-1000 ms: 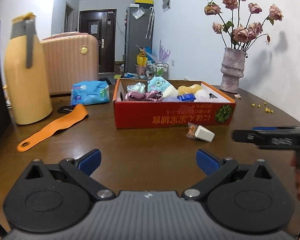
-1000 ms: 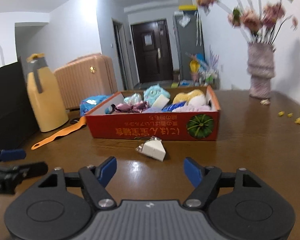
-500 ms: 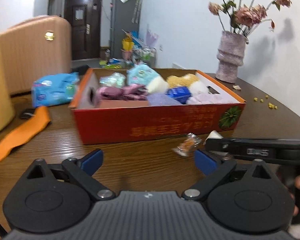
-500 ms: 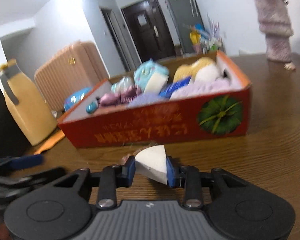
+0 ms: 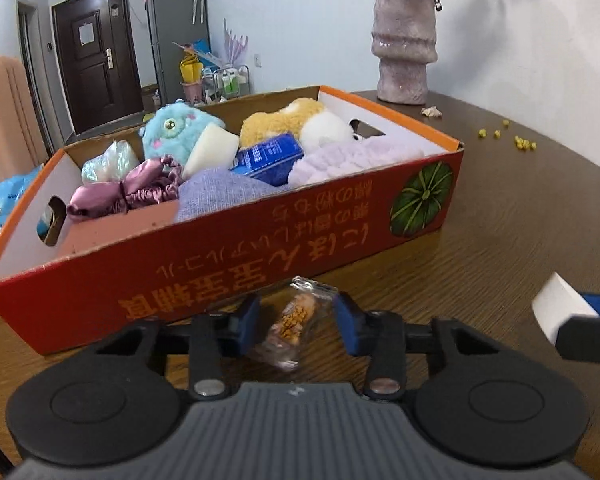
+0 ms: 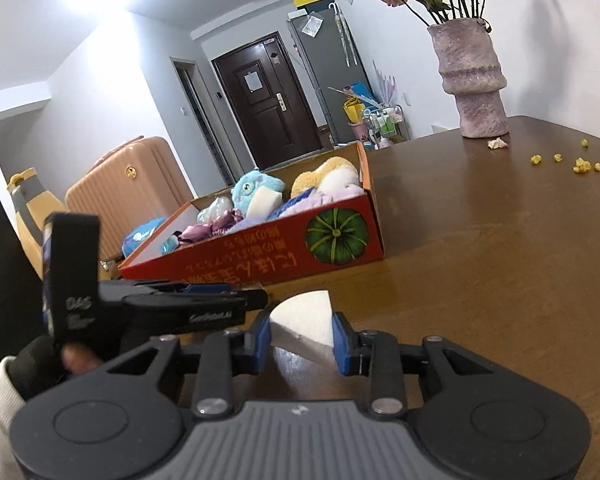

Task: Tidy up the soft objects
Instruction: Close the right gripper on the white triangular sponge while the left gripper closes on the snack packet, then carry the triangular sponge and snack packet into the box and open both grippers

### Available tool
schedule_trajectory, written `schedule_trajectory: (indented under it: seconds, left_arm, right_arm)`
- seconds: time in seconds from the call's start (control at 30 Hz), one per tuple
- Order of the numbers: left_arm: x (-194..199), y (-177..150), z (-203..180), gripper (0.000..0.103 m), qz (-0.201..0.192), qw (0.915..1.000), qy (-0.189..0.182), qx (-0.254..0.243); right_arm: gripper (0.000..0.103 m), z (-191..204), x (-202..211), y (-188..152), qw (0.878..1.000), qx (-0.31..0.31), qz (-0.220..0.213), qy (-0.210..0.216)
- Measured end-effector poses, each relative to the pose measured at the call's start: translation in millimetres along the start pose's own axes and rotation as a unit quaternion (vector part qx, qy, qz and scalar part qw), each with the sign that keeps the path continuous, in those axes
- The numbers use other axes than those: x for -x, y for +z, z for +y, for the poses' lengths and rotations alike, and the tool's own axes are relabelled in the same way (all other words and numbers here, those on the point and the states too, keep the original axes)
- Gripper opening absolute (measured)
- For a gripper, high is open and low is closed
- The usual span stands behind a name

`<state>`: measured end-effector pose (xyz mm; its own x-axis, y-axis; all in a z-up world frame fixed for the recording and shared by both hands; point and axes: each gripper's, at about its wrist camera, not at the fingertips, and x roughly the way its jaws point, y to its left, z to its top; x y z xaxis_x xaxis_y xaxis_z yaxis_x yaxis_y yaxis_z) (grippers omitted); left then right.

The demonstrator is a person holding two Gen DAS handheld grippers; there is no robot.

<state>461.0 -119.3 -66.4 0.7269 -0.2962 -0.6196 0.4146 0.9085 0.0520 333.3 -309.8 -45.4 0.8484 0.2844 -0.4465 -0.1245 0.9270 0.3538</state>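
Observation:
A red cardboard box (image 5: pixel 228 264) on the wooden table holds soft things: a blue plush (image 5: pixel 176 132), a yellow plush (image 5: pixel 280 120), purple satin scrunchies (image 5: pixel 124 196) and lilac cloths (image 5: pixel 340 156). My left gripper (image 5: pixel 296 320) has its blue pads on either side of a clear-wrapped orange snack packet (image 5: pixel 292 324) in front of the box; the pads are close to the wrapper but a gap shows. My right gripper (image 6: pixel 302 338) is shut on a white wedge sponge (image 6: pixel 304 326), lifted off the table right of the box (image 6: pixel 260 256). The sponge also shows in the left wrist view (image 5: pixel 560 308).
A pink vase (image 5: pixel 404 48) with dried roses stands at the back right, with yellow crumbs (image 5: pixel 508 140) on the table near it. A blue packet (image 5: pixel 0 204) lies left of the box. A yellow thermos (image 6: pixel 28 208) and a pink suitcase (image 6: pixel 128 192) stand far left.
Both grippers moved forward to the box front. The right one shut on the white sponge and lifted it to the right. The left one narrowed around the snack packet.

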Motion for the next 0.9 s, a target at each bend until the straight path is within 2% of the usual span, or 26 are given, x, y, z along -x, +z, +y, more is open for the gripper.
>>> schedule_trajectory:
  seconds: [0.03,0.07,0.23,0.37,0.67,0.9]
  left_arm:
    - [2,-1,0,0.027,0.001,1.0,-0.004,0.002]
    - [3,-1,-1,0.016,0.002,1.0,-0.005,0.004]
    - [24,-6,-5,0.015,-0.01,0.9998,0.005,0.016]
    - [79,-21,-9,0.015,-0.053,0.9975,0.018,0.042]
    - [202,-84,-13,0.015,-0.093,0.989,0.056,0.101]
    - [266,-100,-9,0.015,-0.139,0.981,0.077,0.112]
  right_arm:
    - [0.031,0,0,-2,1.0,-0.001,0.002,0.002]
    - [0.031,1,-1,-3,1.0,-0.002,0.004,0.004]
    - [0.031,11,8,-6,1.0,0.009,0.004,0.011]
    - [0.031,22,25,-6,1.0,0.025,-0.01,0.012]
    - [0.031,56,67,-27,0.998,0.057,-0.008,0.031]
    - [0.031,80,104,-40,0.996,0.071,-0.025,0.043]
